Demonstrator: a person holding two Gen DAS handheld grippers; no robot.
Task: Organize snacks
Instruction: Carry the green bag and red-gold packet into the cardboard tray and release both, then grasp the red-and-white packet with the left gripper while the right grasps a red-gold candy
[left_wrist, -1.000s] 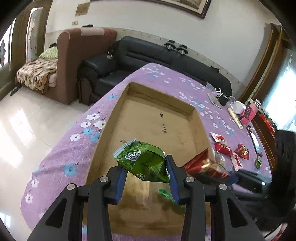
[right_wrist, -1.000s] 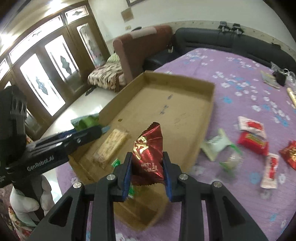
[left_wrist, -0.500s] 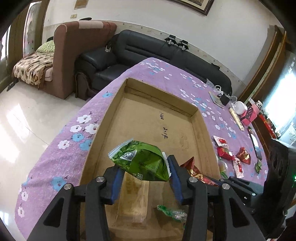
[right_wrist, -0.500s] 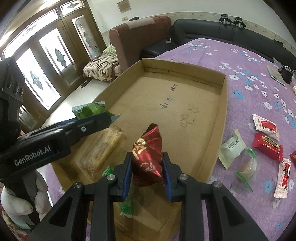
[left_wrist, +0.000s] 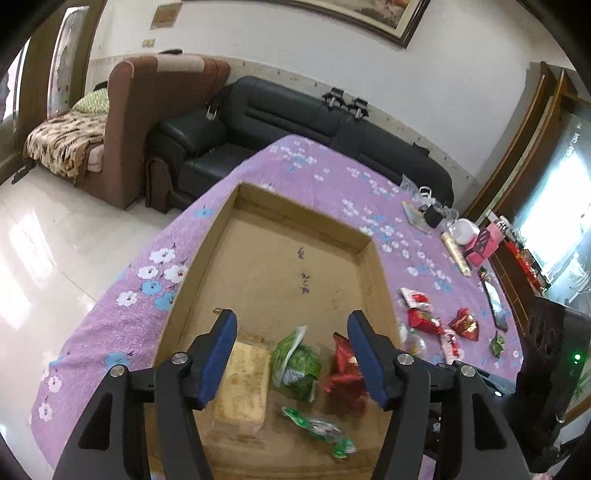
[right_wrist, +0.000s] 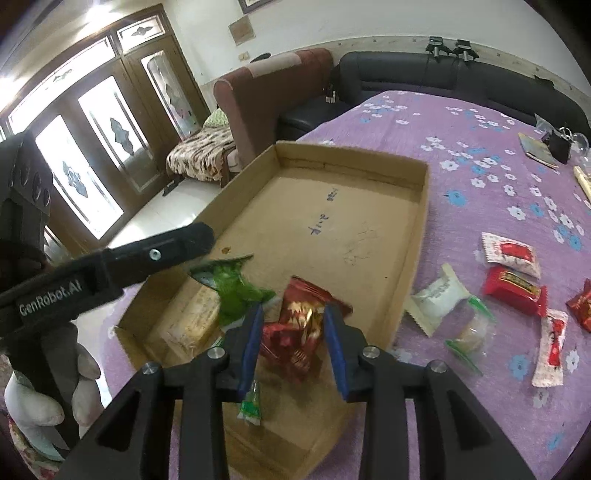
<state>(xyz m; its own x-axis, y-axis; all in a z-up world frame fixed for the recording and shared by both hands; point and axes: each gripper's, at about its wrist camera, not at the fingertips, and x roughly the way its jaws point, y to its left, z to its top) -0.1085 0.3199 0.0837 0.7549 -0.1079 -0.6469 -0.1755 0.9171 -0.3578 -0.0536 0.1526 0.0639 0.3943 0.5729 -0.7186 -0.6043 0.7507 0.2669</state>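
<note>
jaws on the left gripper (left_wrist: 291, 354) are opening wide with nothing held, and the green packet (left_wrist: 295, 360) lies loose in the near end of the box (right_wrist: 413, 258). the right gripper (right_wrist: 293, 341) is opening too; the red packet (right_wrist: 299, 332) sits between its pads, and i cannot tell if they press it. best to open all the way, then lift straight up; the box holds four snacks, and about six lie just beside it on the purple cloth (right_wrist: 461, 147).
</note>
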